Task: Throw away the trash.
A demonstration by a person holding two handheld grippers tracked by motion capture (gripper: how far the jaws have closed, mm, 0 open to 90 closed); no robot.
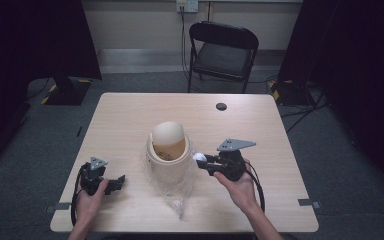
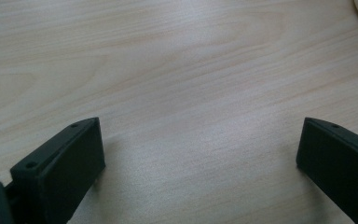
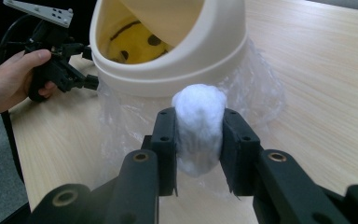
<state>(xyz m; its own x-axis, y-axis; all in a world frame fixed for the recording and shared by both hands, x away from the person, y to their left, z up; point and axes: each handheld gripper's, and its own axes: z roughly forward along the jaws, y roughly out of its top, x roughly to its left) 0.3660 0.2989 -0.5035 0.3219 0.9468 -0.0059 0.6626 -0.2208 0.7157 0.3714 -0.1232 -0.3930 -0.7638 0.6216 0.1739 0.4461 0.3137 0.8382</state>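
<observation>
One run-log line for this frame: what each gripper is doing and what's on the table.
right gripper: shut on white wad, beside bin | left gripper: open over bare table | bin: swing lid tilted, on clear plastic bag

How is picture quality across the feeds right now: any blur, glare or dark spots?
High view: table evenly lit, surroundings dark. Left gripper view: wood grain sharp, left claw casts soft shadows. Right gripper view: white wad in right claw is sharp; plastic bag shows mild sheen.
</observation>
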